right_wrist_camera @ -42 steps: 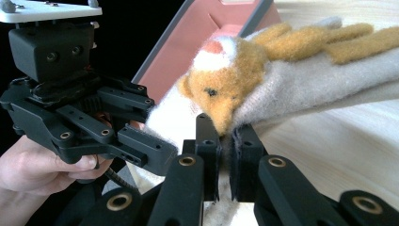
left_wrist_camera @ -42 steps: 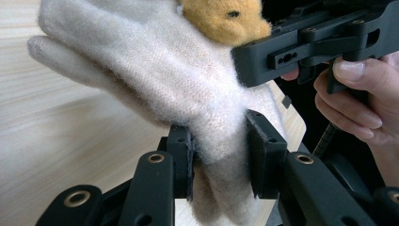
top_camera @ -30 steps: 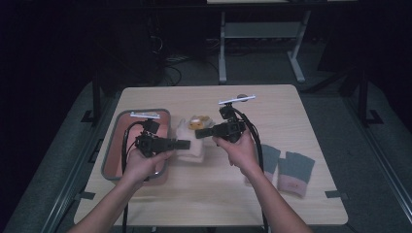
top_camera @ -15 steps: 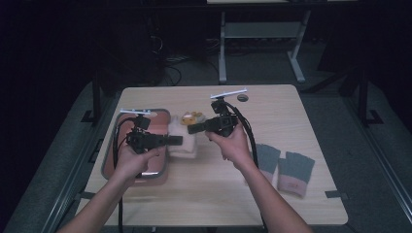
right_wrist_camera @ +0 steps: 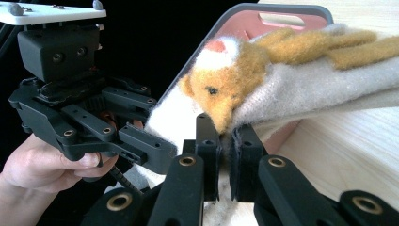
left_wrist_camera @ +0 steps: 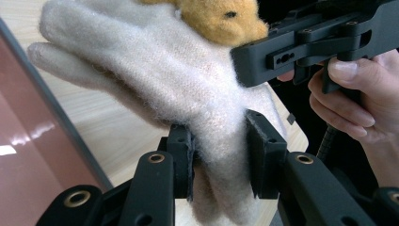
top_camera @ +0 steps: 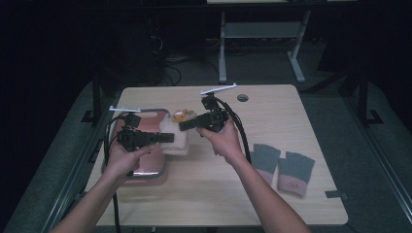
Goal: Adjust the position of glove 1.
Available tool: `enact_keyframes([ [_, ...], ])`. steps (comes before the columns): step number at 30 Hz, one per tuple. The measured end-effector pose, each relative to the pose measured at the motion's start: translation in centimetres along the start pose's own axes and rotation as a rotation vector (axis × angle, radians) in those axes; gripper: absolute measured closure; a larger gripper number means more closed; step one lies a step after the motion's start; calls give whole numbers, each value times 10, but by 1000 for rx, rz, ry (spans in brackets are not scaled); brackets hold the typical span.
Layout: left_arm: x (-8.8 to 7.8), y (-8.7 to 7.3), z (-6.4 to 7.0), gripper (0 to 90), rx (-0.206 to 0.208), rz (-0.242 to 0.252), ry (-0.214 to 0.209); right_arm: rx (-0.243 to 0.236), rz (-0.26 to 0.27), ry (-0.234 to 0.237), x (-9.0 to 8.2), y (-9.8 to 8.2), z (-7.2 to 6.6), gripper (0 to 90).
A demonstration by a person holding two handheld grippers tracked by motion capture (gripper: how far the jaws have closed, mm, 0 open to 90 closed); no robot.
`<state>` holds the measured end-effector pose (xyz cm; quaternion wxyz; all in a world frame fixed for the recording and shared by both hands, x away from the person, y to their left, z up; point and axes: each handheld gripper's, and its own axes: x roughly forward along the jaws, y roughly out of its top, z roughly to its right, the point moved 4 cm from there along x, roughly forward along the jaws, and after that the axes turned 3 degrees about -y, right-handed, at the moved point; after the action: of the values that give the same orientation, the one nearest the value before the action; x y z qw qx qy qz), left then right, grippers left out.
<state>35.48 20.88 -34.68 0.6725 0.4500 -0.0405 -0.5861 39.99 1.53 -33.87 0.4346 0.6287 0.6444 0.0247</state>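
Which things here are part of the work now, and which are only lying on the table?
In use: cream glove with orange animal face, held by left gripper and right gripper; pink tray beside it.

Lying about: two grey gloves.

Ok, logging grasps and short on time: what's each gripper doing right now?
Left gripper: closed on the cream glove.
Right gripper: closed on the same glove, by its orange animal face.

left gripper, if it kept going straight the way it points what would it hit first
The left gripper is already shut on the cream glove. Straight past the glove, the first thing it would likely meet is the right gripper, which crosses just beyond, though depth there is hard to judge.
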Motion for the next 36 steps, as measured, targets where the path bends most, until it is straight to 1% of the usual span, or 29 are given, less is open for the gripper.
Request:
enact_keyframes([
  [2, -3, 0, -2, 664, -2, 3, 2, 4, -5, 4, 3, 2, -2, 839],
  [5, -9, 1, -5, 664, -15, 12, 1, -12, -10, 9, 8, 6, -5, 839],
  [8, -12, 1, -7, 664, -20, 16, 3, -13, -15, 12, 11, 8, -7, 839],
  [9, -15, 0, -9, 664, -22, 15, 10, -16, -17, 13, 14, 10, -8, 840],
  [16, -23, -1, -17, 664, -28, 12, 23, -8, -26, 28, 26, 12, -10, 840],
  [17, -26, -1, -19, 664, -34, 15, 25, -1, -31, 37, 30, 14, -11, 840],
  [20, -29, -1, -21, 664, -34, 14, 25, -6, -27, 42, 35, 16, -13, 840],
  [21, -31, -1, -23, 664, -39, 15, 24, -1, -29, 43, 36, 16, -14, 841],
  [22, -31, -1, -23, 664, -39, 15, 24, -8, -31, 43, 37, 17, -14, 840],
  [23, -34, -1, -24, 664, -48, 18, 24, -8, -30, 43, 39, 18, -15, 840],
  [24, -35, -1, -26, 664, -41, 19, 23, -6, -29, 45, 40, 18, -16, 840],
  [28, -40, -1, -29, 664, -42, 19, 26, -8, -30, 52, 44, 21, -18, 840],
  [30, -46, -2, -31, 664, -49, 23, 34, -8, -31, 65, 49, 23, -20, 840],
  [33, -49, -2, -33, 664, -54, 24, 42, -8, -36, 70, 54, 24, -22, 840],
  [34, -54, -2, -34, 664, -53, 23, 49, -12, -39, 76, 58, 25, -24, 840],
  [36, -57, -3, -36, 664, -56, 24, 53, -16, -41, 81, 62, 27, -26, 840],
])
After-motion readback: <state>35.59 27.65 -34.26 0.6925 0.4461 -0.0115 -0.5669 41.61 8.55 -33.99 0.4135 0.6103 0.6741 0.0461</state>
